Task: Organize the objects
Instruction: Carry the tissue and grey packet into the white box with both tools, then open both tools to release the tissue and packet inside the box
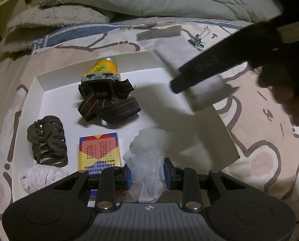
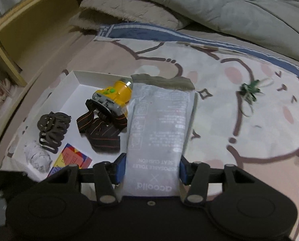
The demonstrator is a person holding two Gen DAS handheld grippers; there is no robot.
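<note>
Right wrist: right gripper (image 2: pixel 151 169) jaws clamp grey packet (image 2: pixel 159 132) over white tray (image 2: pixel 77 76). Left gripper (image 1: pixel 147 173) jaws grip crumpled plastic glove (image 1: pixel 147 160).

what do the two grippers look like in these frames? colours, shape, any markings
Both look alike: left gripper and right gripper have a black body with two round lobes, black linkage bars on silver pivot pins, and blue pads on the fingertips. The left's centre plate is grey and ribbed with a small logo; the right's is plain black. No cables or sleeves show.

Bed (image 2: pixel 219 120), cartoon-print sheet: white tray (image 1: pixel 39 88), green trinket (image 2: pixel 249 92), grey duvet (image 2: pixel 209 10).
</note>
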